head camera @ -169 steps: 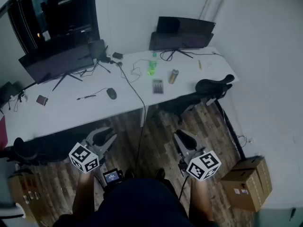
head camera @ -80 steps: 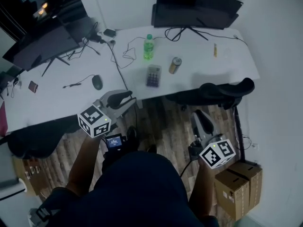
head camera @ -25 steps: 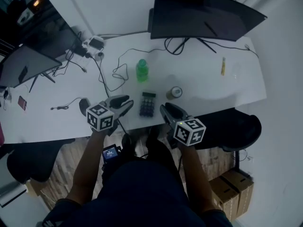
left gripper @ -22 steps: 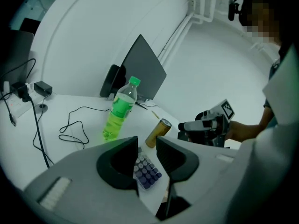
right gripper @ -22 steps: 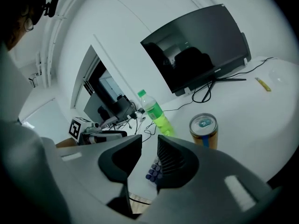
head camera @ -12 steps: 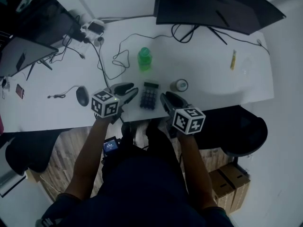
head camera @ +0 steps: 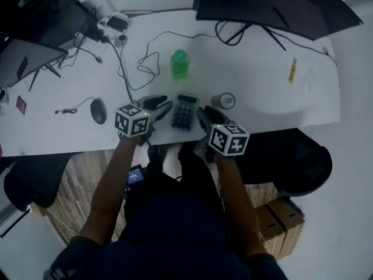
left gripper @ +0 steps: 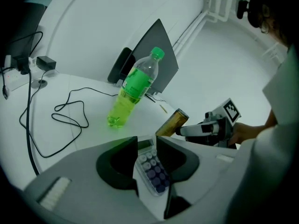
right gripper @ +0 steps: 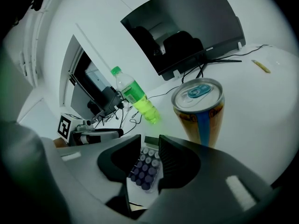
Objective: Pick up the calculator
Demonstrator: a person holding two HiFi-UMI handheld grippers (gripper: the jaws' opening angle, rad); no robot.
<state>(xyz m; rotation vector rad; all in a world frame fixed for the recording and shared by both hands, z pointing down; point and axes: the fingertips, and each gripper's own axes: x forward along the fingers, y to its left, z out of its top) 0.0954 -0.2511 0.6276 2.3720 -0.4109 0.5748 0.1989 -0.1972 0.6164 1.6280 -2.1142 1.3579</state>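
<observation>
The calculator [head camera: 185,111] lies flat near the front edge of the white desk [head camera: 262,86], dark keys up. My left gripper [head camera: 159,105] hovers just left of it and my right gripper [head camera: 202,114] just right of it, neither touching. In the left gripper view the calculator [left gripper: 150,169] shows through the narrow gap of the left gripper [left gripper: 147,141]. The right gripper view shows the calculator [right gripper: 145,164] beyond the right gripper [right gripper: 149,141]. Both pairs of jaws stand slightly apart with nothing between them.
A green bottle [head camera: 179,64] stands behind the calculator and a drink can [head camera: 226,101] to its right, close to my right gripper. Cables [head camera: 145,57], a mouse [head camera: 98,111], a yellow pen [head camera: 292,70] and monitors [head camera: 274,10] share the desk. A chair [head camera: 303,162] stands at right.
The person has walked up to the desk. Both grippers have come forward over its front edge and closed in on either side of the calculator.
</observation>
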